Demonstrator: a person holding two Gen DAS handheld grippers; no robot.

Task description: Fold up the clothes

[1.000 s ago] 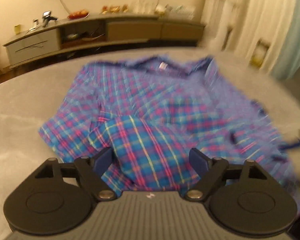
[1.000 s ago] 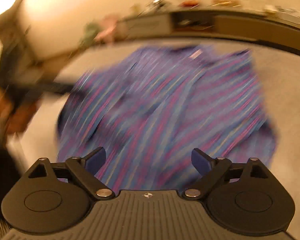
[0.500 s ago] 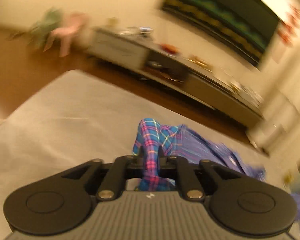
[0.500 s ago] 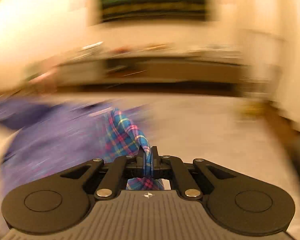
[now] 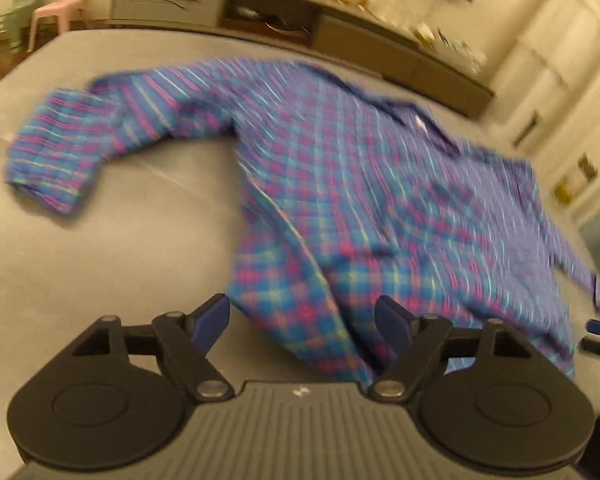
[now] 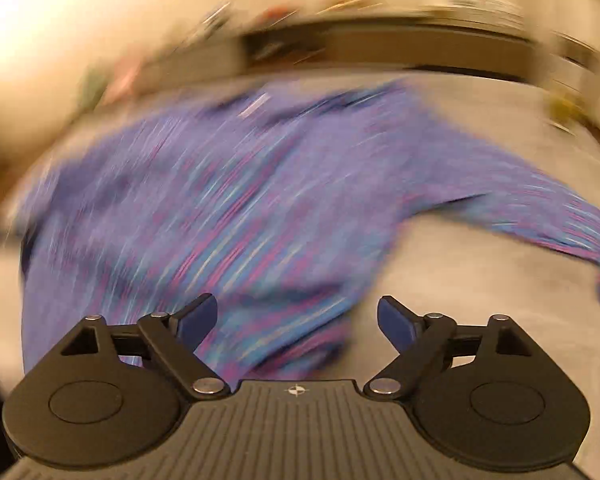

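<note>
Shirt: a plaid shirt (image 5: 364, 184) in blue, pink and yellow lies spread on the grey tabletop (image 5: 100, 272), collar toward the far side, hem near the cameras.
Sleeves: in the left wrist view one sleeve (image 5: 72, 148) stretches out to the left, its cuff flat on the tabletop; in the right wrist view the other sleeve (image 6: 540, 212) runs out to the right.
Left gripper (image 5: 302, 320): jaws have just been opening and stand wide apart; the shirt's hem lies under the gap, but the blue pads (image 5: 212, 320) do not press on the cloth.
Right gripper (image 6: 296, 318): jaws have also just been opening and stand released; the hem corner lies below the gap, clear of the pads (image 6: 196, 318).
Blur: the right wrist view is heavily smeared, so the fabric's fine pattern cannot be made out there.
Background: a long low cabinet (image 5: 284, 20) stands beyond the tabletop, with a pink chair (image 5: 60, 4) at far left.
</note>
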